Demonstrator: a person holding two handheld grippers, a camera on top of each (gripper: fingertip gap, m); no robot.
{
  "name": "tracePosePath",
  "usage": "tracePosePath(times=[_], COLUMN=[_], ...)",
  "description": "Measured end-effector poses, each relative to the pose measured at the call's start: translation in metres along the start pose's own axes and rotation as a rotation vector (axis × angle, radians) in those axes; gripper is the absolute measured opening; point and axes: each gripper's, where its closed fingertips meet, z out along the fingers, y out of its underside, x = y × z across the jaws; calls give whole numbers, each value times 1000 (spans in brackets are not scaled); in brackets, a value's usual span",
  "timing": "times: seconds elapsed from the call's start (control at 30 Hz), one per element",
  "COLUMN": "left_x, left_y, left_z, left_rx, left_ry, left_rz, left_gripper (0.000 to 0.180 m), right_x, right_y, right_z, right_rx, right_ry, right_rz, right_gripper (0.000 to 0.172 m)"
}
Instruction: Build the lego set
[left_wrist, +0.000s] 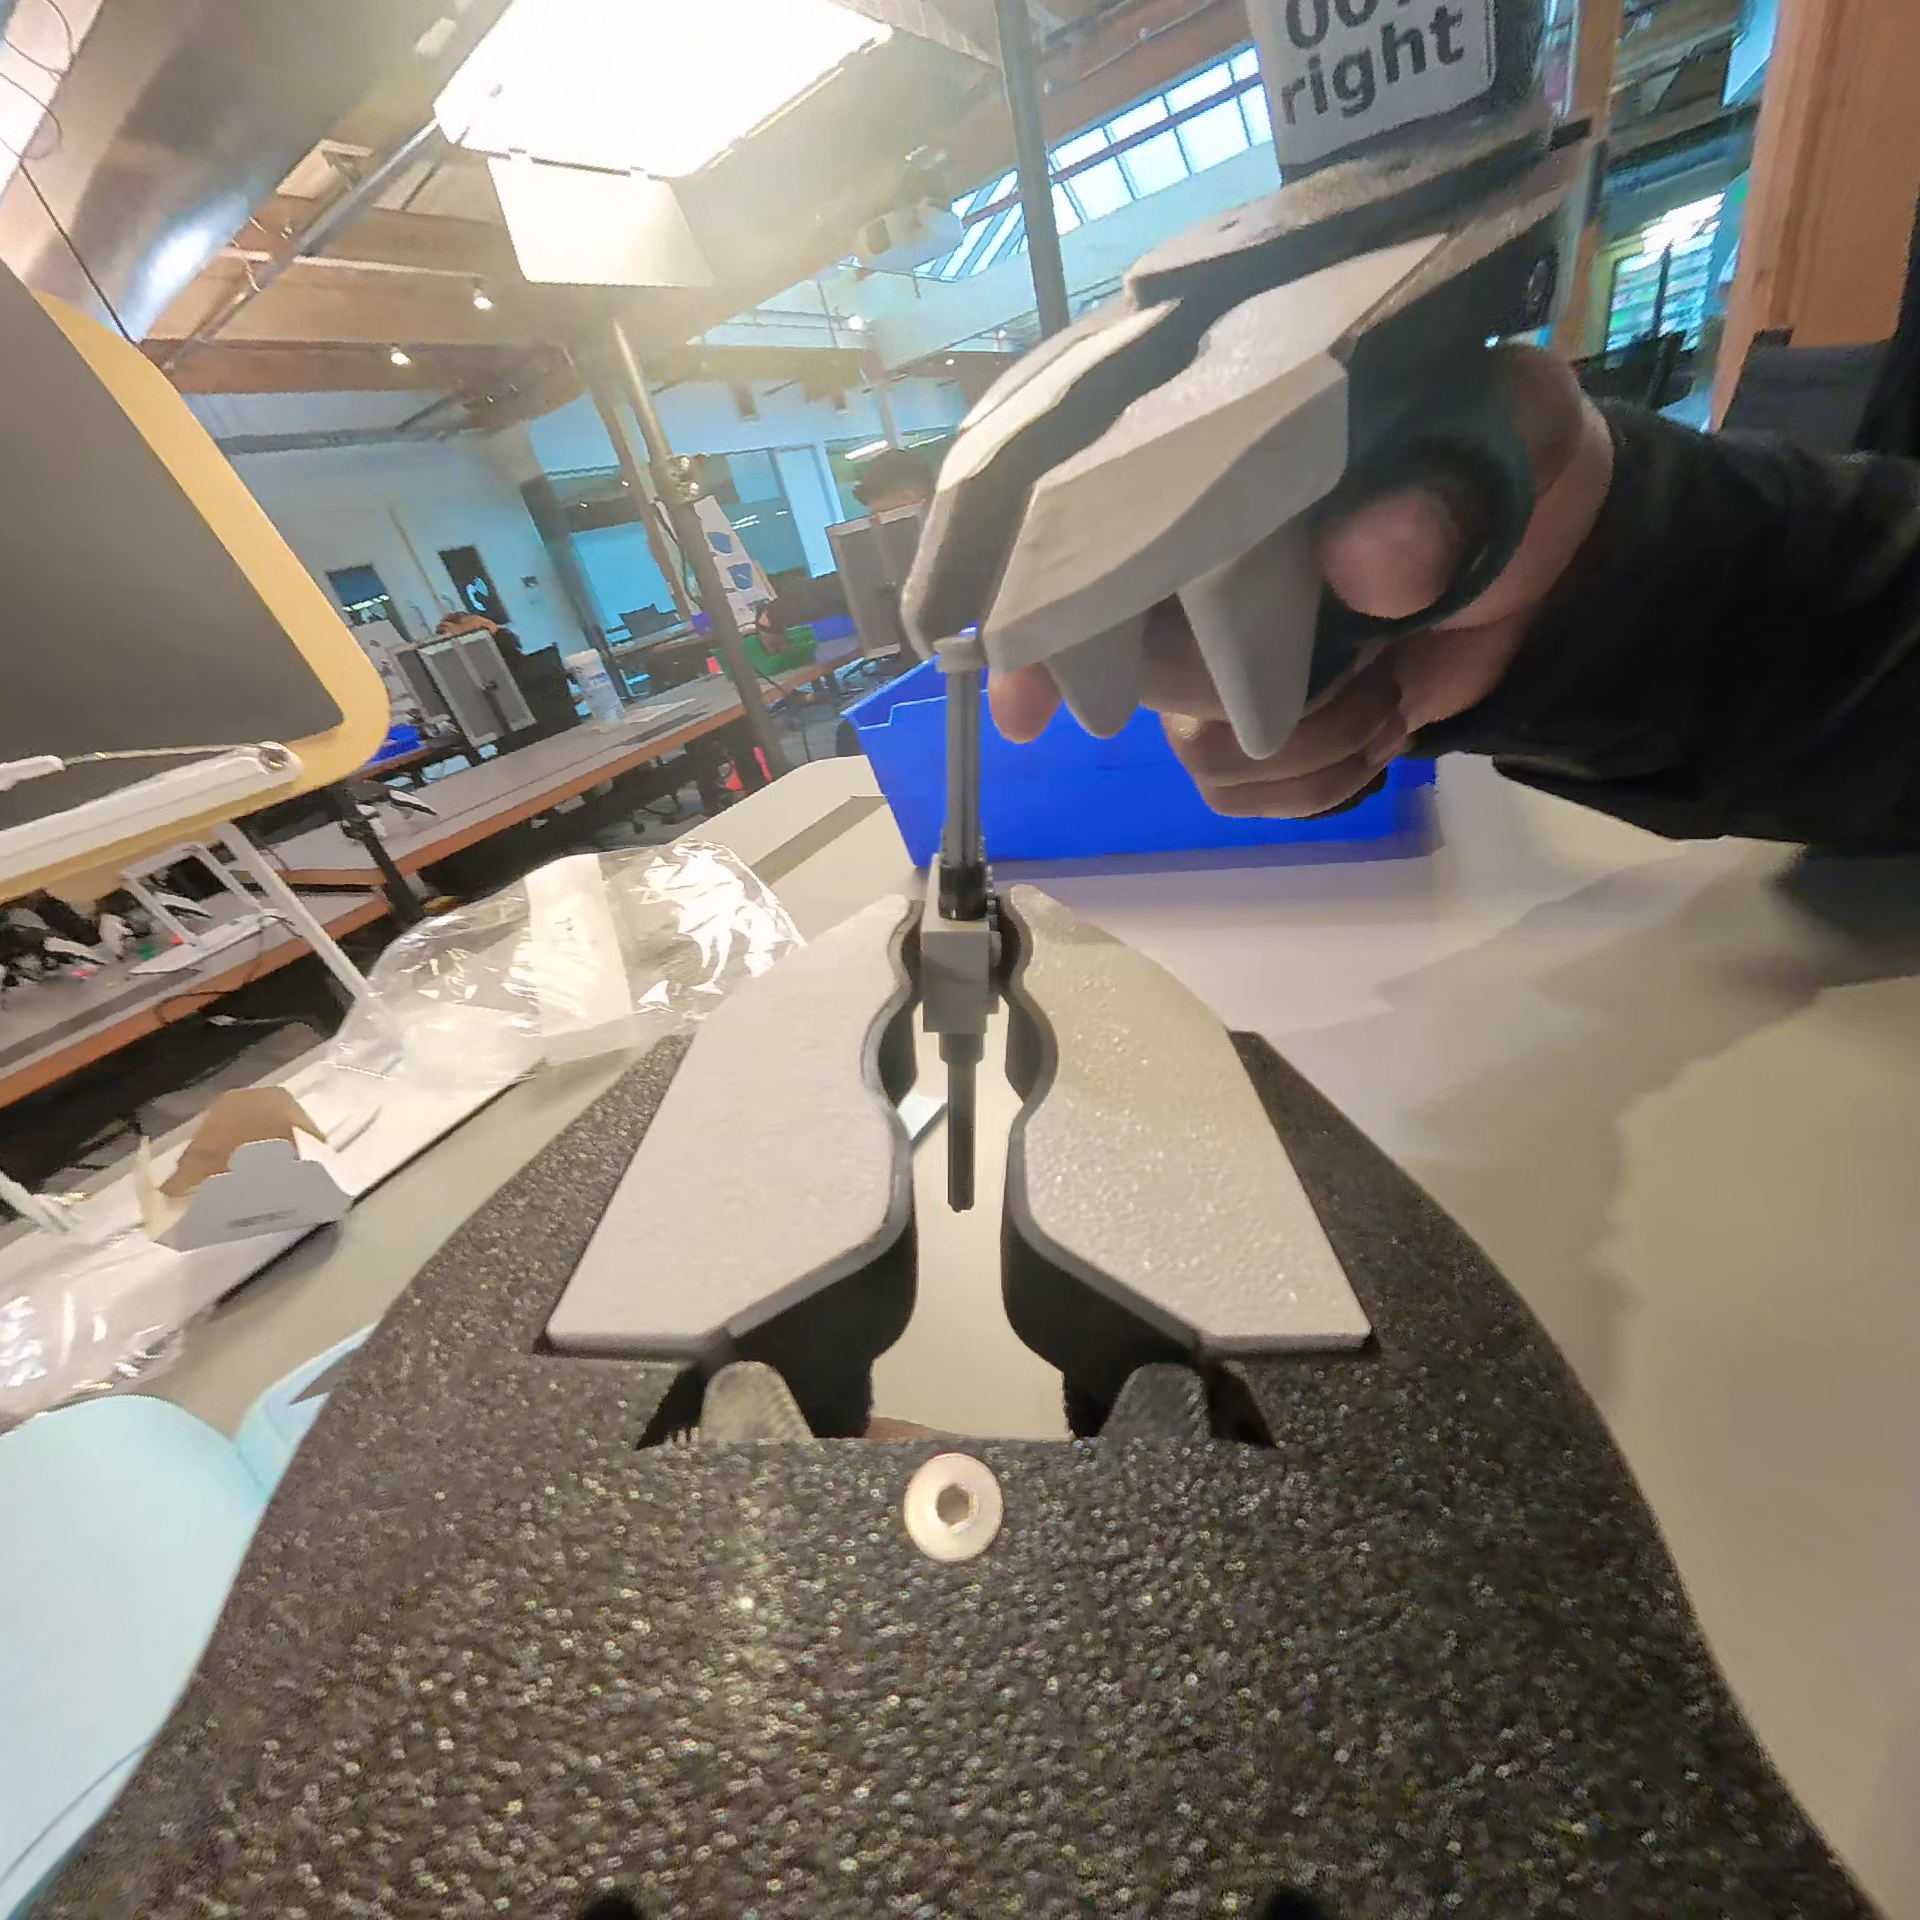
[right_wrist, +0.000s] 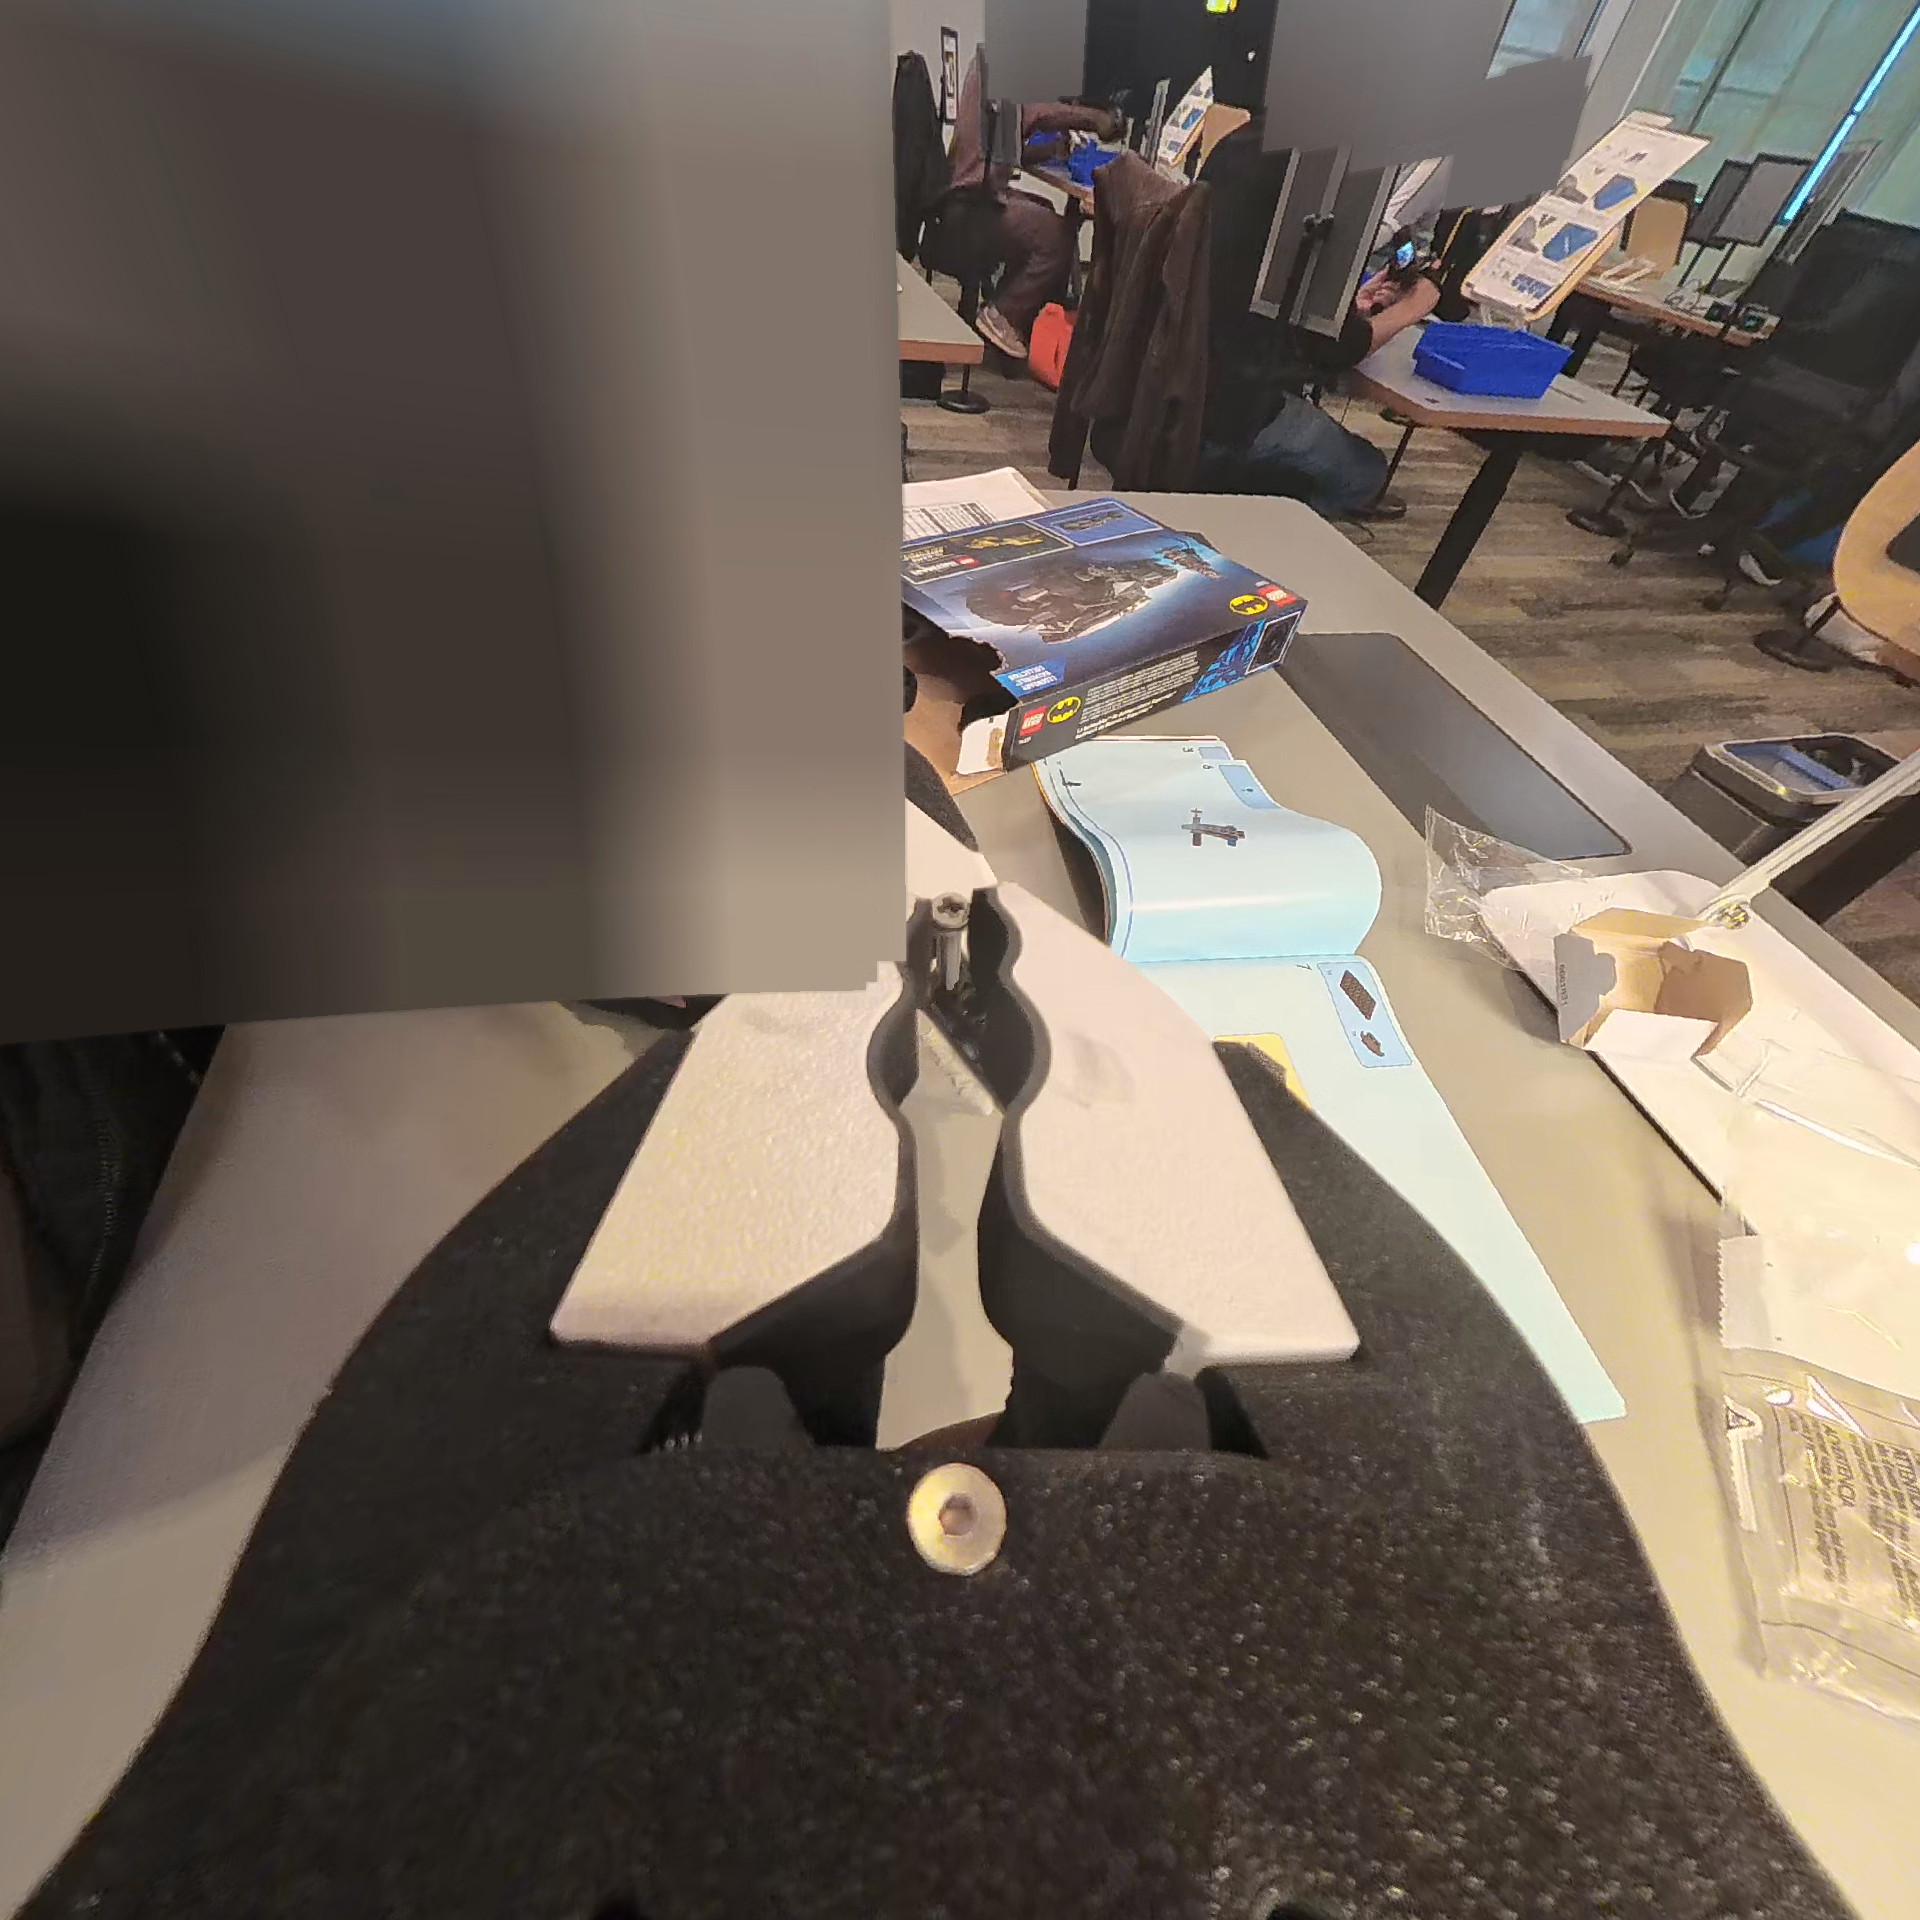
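In the left wrist view my left gripper (left_wrist: 958, 940) is shut on a small grey block (left_wrist: 958, 961), held above the white table (left_wrist: 1455, 1039). A black axle (left_wrist: 958, 1143) sticks out below the block, and a black sleeve sits on top of it. A grey axle (left_wrist: 961, 758) rises from that sleeve. My right gripper (left_wrist: 951, 639), held by a hand, comes down from above and is shut on the axle's top end. In the right wrist view my right gripper (right_wrist: 951, 935) has its fingertips closed on the grey axle (right_wrist: 950, 920), whose cross-shaped end shows. Dark parts lie just below it.
A blue bin (left_wrist: 1122, 779) stands behind the grippers. Clear plastic bags (left_wrist: 582, 956) and a torn small carton (right_wrist: 1652, 987) lie on the table. An open light-blue booklet (right_wrist: 1236, 883) and a dark toy box (right_wrist: 1101, 623) lie beyond the right gripper. A tablet stand (left_wrist: 156, 623) is at the left. Tip to tip, the grippers are about 5 cm apart.
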Motion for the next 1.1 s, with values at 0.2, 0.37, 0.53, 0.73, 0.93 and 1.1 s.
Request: tracePosePath(times=[0.2, 0.37, 0.53, 0.73, 0.93, 1.1], left_x=[4, 5, 5, 5, 5, 3], left_y=[-3, -4, -6, -6, -7, -6], left_z=[0, 0, -1, -1, -1, -1], left_rx=[16, 20, 28, 30, 30, 10], left_ry=[43, 52, 52, 56, 69, 100], left_rz=[-60, -67, -78, -88, -110, -210], left_gripper=[12, 12, 12, 12, 12, 12], right_x=[0, -1, -1, 0, 3, 11], right_y=[-3, -3, -2, 1, 6, 7], right_z=[-1, -1, 0, 2, 3, -3], right_rx=[32, 44, 50, 39, 24, 34], right_ry=[-15, -24, -25, -20, 4, 59], right_rz=[16, 27, 31, 28, -7, -151], right_gripper=[7, 7, 7, 6, 8, 16])
